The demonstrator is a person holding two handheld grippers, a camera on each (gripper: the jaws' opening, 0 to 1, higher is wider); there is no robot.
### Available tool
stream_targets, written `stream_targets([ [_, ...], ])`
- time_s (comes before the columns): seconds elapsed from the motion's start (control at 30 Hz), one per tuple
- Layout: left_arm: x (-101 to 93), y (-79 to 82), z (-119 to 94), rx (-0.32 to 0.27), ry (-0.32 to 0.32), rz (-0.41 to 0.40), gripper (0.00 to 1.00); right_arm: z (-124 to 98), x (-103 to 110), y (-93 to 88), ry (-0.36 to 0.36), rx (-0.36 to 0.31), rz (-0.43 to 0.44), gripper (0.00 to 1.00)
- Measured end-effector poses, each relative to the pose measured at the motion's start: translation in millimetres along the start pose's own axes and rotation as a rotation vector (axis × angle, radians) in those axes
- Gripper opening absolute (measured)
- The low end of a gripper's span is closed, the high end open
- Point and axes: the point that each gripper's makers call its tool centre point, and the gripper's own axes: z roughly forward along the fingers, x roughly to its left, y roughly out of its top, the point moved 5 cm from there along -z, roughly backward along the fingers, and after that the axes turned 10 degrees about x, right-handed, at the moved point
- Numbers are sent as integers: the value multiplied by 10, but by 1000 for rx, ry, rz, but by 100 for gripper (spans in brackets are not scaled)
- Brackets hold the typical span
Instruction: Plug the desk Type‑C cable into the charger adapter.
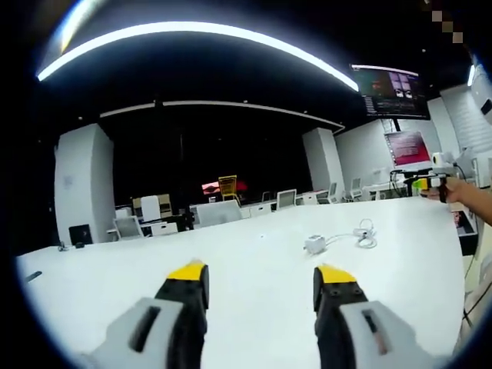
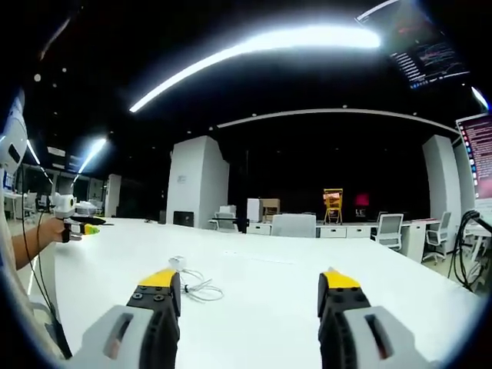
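Not started: cable and adapter lie untouched.
We find both tongs, left (image 1: pixel 261 288) and right (image 2: pixel 250 296), wide and empty above the bench (image 1: pixel 254 246); adapter (image 1: pixel 315 245) and cable (image 1: pixel 361 233) sit unplugged ahead.

charger adapter (image 1: pixel 315 245): small white block, lying on the white tabletop (image 1: pixel 254 292) well in from the near edge and closer to the far edge, seen in the left gripper view. whether it stands upright or lies flat cannot be told at this size.

type-c cable (image 1: pixel 361 233): thin white lead, loosely coiled in a few loops just beside the adapter, lying flat on the tabletop. one strand runs from the coil toward the adapter; whether its end is seated in the adapter cannot be told. in the right gripper view the same cable (image 2: pixel 196 285) shows as slack white loops on the tabletop with the adapter (image 2: pixel 177 263) at their far side.
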Motion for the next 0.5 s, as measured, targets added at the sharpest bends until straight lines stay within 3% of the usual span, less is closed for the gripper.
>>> stream_targets([
  [0.5, 7, -1, 4, 4, 4, -12, 53, -17, -27, -3, -5, -3, 8, 73],
])
